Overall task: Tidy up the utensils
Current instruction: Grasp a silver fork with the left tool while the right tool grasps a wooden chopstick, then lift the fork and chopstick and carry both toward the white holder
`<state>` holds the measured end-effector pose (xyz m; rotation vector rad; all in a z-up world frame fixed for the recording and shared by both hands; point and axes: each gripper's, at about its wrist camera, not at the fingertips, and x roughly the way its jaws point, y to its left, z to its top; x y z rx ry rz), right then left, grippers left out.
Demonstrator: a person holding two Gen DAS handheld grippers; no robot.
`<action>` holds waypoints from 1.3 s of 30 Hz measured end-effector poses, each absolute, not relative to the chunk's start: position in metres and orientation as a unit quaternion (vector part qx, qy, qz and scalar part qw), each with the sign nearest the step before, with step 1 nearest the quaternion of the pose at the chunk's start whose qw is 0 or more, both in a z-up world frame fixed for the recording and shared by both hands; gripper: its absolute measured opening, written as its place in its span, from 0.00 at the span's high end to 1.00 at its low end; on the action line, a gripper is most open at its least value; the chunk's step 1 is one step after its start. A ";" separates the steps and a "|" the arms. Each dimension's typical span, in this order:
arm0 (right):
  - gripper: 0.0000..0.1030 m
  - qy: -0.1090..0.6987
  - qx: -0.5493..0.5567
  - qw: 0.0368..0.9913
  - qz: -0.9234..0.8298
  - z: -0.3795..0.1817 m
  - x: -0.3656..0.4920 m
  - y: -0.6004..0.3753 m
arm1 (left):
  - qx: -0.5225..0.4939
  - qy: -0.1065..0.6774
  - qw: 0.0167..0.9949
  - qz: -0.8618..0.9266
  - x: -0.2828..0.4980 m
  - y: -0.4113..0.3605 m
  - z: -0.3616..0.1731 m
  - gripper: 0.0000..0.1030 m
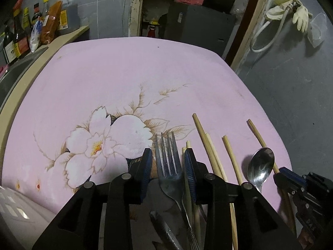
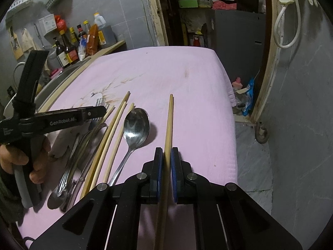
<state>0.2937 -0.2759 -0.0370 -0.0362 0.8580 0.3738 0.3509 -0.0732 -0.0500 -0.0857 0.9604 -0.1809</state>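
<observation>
A metal fork lies on the pink flowered cloth, tines pointing away, between the jaws of my left gripper. The pads stand apart from it, so that gripper is open. A thin chopstick lies close by its right pad. Several loose chopsticks and a metal spoon lie to the right. My right gripper is shut on one chopstick, which points away over the cloth. The spoon is just left of it. A hand holds the left gripper over the fork tines.
A knife and more cutlery lie at the near edge of the pile. Sauce bottles and a sink flank the table's left side. The cloth's right edge drops to a grey floor; a doorway lies beyond.
</observation>
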 end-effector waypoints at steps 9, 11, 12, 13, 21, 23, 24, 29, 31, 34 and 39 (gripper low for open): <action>0.95 0.435 -0.021 0.882 0.183 -0.037 0.310 -0.273 | -0.060 0.450 0.885 -0.103 0.343 -0.065 -0.043 0.96; 0.95 0.442 -0.029 0.878 0.181 -0.037 0.317 -0.270 | -0.056 0.446 0.886 -0.112 0.341 -0.065 -0.041 0.98; 0.95 0.446 -0.032 0.876 0.181 -0.036 0.321 -0.268 | -0.057 0.443 0.887 -0.119 0.339 -0.066 -0.039 0.99; 0.94 0.449 -0.035 0.875 0.180 -0.036 0.324 -0.267 | -0.056 0.444 0.886 -0.122 0.339 -0.067 -0.038 0.99; 0.94 0.477 -0.060 0.860 0.169 -0.037 0.341 -0.256 | -0.042 0.451 0.881 -0.139 0.334 -0.075 -0.037 0.99; 0.94 0.480 -0.055 0.859 0.168 -0.036 0.340 -0.258 | -0.047 0.458 0.876 -0.145 0.336 -0.073 -0.037 0.99; 0.94 0.481 -0.053 0.859 0.167 -0.036 0.340 -0.258 | -0.046 0.463 0.873 -0.148 0.336 -0.072 -0.038 0.99; 0.94 0.479 -0.038 0.860 0.171 -0.036 0.334 -0.262 | -0.042 0.468 0.869 -0.156 0.337 -0.071 -0.040 0.98; 0.94 0.479 -0.036 0.860 0.173 -0.035 0.333 -0.263 | -0.039 0.472 0.866 -0.159 0.338 -0.072 -0.041 0.98; 0.94 0.481 -0.037 0.858 0.174 -0.035 0.335 -0.262 | -0.036 0.497 0.851 -0.166 0.343 -0.077 -0.050 0.98; 0.94 0.486 -0.035 0.856 0.176 -0.035 0.338 -0.260 | -0.043 0.490 0.855 -0.168 0.342 -0.077 -0.046 0.99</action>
